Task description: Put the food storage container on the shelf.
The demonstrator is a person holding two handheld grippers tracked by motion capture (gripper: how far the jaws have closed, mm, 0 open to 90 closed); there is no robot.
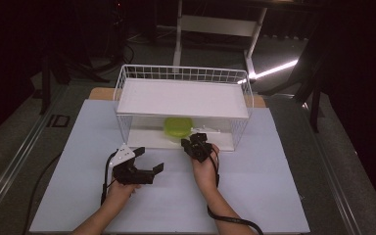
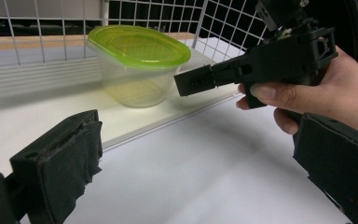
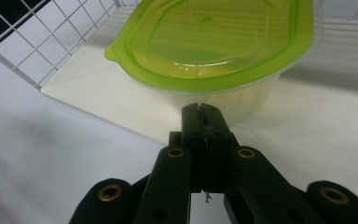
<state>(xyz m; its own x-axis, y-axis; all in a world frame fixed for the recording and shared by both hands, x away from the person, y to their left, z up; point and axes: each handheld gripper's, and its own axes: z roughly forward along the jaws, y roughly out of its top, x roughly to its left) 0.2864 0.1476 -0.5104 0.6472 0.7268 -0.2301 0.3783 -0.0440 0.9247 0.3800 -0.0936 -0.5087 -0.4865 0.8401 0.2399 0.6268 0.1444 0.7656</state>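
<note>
A clear tub with a lime-green lid [image 1: 178, 126] [image 2: 137, 51] [image 3: 214, 42] stands on the lower shelf [image 2: 23, 112] of a white wire rack [image 1: 181, 73], near its front edge. My right gripper [image 1: 185, 143] [image 2: 181, 86] [image 3: 201, 111] is shut, with nothing seen between its jaws. Its tips point at the tub's clear wall just under the lid's rim; I cannot tell whether they touch it. My left gripper [image 1: 149, 160] [image 2: 198, 135] rests low over the table to the left of the right hand, open wide and empty, facing the tub.
The rack has a flat white upper shelf [image 1: 183, 98] above the tub and wire walls [image 2: 223, 28] at the sides and back. It stands at the far side of a pale table mat [image 1: 254, 186]. A cable [image 1: 235, 221] trails from the right gripper.
</note>
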